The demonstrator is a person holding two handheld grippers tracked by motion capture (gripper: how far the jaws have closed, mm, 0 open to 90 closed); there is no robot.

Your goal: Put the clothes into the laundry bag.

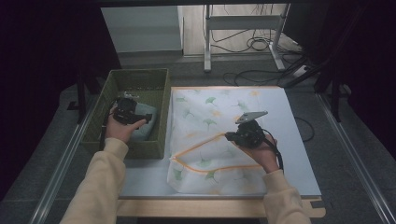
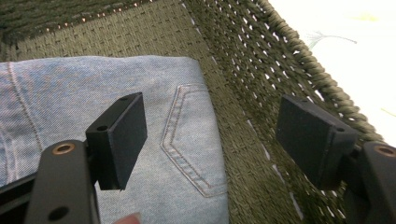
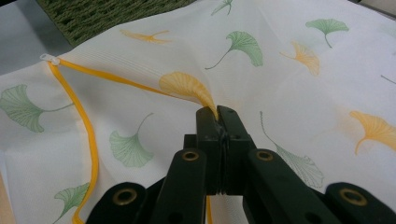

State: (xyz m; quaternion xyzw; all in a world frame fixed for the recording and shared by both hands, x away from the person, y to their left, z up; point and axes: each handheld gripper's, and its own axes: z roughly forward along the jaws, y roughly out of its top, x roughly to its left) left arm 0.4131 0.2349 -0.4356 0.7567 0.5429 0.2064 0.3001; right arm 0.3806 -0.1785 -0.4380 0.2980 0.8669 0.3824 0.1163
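The left gripper [image 2: 210,140] hangs with fingers spread over folded jeans [image 2: 93,93] in the green woven basket [image 1: 161,109], whose wall stands just beside. The right gripper [image 3: 217,114], fingers pressed together, pinches the leaf-printed laundry bag [image 1: 210,116] on the table [image 1: 303,172].

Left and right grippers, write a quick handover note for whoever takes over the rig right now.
Left gripper: open, jaws apart over the folded jeans inside the green woven basket; nothing is between the pads.
Right gripper: shut on the leaf-print laundry bag, pinching its fabric beside the orange zipper.
Done: the bag lies flat on the table with its zipper open.
Left, probably: grip the jeans, lift them out, slip them into the bag.
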